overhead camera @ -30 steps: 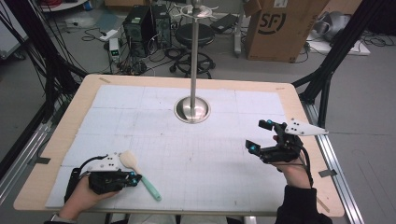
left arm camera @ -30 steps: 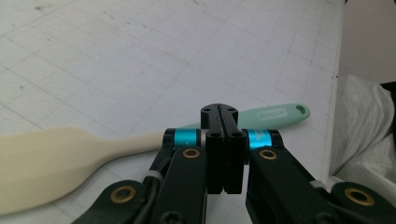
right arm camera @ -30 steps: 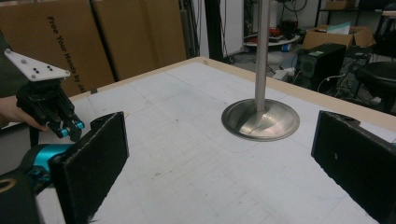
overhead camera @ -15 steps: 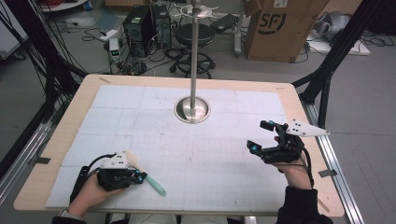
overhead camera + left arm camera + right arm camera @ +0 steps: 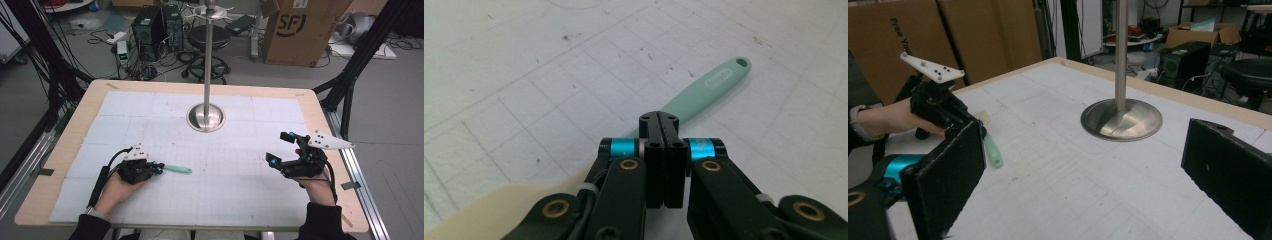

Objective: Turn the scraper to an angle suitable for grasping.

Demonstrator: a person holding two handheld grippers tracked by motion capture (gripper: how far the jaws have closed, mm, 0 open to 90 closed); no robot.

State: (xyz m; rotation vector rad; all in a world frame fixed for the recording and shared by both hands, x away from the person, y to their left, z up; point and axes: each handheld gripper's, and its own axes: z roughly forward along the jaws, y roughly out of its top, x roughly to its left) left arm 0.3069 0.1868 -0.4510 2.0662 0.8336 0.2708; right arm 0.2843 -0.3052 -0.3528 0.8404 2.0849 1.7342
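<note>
A spatula with a mint green handle (image 5: 176, 169) and a cream head (image 5: 499, 210) is at the near left of the white mat (image 5: 220, 190). My left gripper (image 5: 156, 167) is shut on its neck, and the handle (image 5: 711, 87) sticks out beyond the closed jaws (image 5: 659, 120), low over the mat. In the right gripper view the left gripper (image 5: 938, 107) and the handle (image 5: 993, 150) sit at the left. My right gripper (image 5: 280, 148) stands open at the near right, with nothing between its wide-apart jaws (image 5: 1088, 135).
A metal pole on a round steel base (image 5: 205, 118) stands at the middle back of the table, also seen as the base (image 5: 1121, 119). Beyond the wooden table edge (image 5: 200, 84) the floor holds cables, a stool, computer cases and cardboard boxes.
My left gripper has carried the spatula to the right and away from the near edge. The handle has swung from pointing near-right to pointing right. The right gripper has stayed put.
</note>
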